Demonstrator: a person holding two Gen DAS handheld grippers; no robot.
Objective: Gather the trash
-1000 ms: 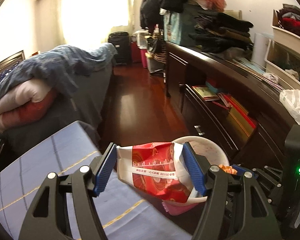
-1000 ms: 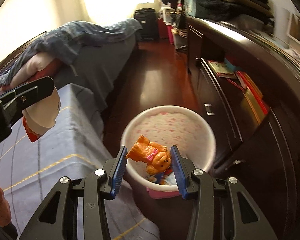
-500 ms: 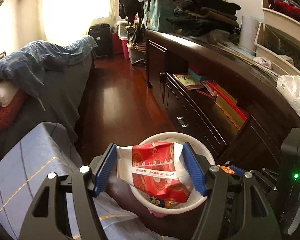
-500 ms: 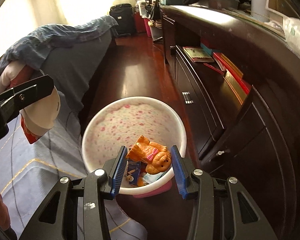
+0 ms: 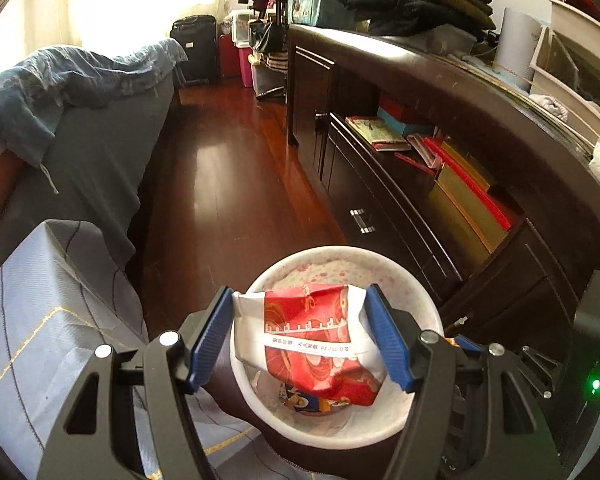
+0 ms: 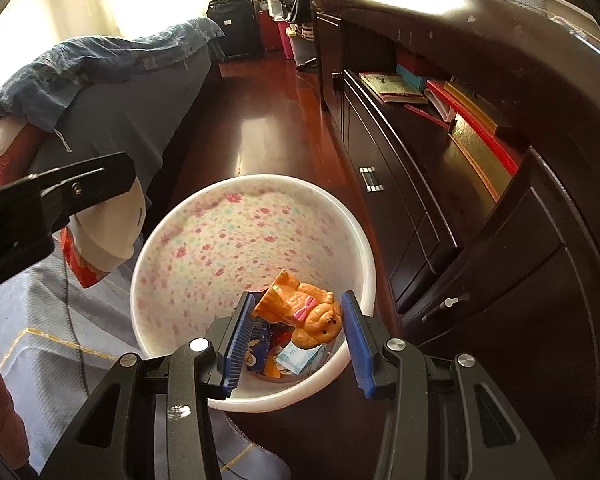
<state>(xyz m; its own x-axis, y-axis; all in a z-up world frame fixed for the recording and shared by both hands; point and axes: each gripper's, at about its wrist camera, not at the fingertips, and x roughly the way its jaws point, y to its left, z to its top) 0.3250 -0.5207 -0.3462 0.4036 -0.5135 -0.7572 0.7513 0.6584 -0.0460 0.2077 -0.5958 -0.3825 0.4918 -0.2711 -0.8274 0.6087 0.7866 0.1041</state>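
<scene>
My left gripper [image 5: 300, 336] is shut on a crumpled red and white paper bag [image 5: 312, 340] and holds it right over the white flower-patterned trash bin [image 5: 428, 312]. My right gripper [image 6: 296, 336] is shut on an orange bear-shaped wrapper [image 6: 304, 308], held over the near side of the same bin [image 6: 220, 248]. Several wrappers [image 6: 288, 360] lie at the bin's bottom. In the right wrist view the left gripper's finger [image 6: 60, 188] and the bag's white underside [image 6: 112, 232] show at the left.
A grey-blue checked cloth [image 5: 40, 328] covers the surface at lower left. A bed with a blue blanket [image 5: 80, 76] is on the left. A dark wooden cabinet [image 5: 440, 184] with books runs along the right. Red wood floor [image 5: 220, 168] lies between them.
Both grippers have moved forward and over the bin, each keeping its hold. The bin now sits directly under the bag and the bear wrapper.
</scene>
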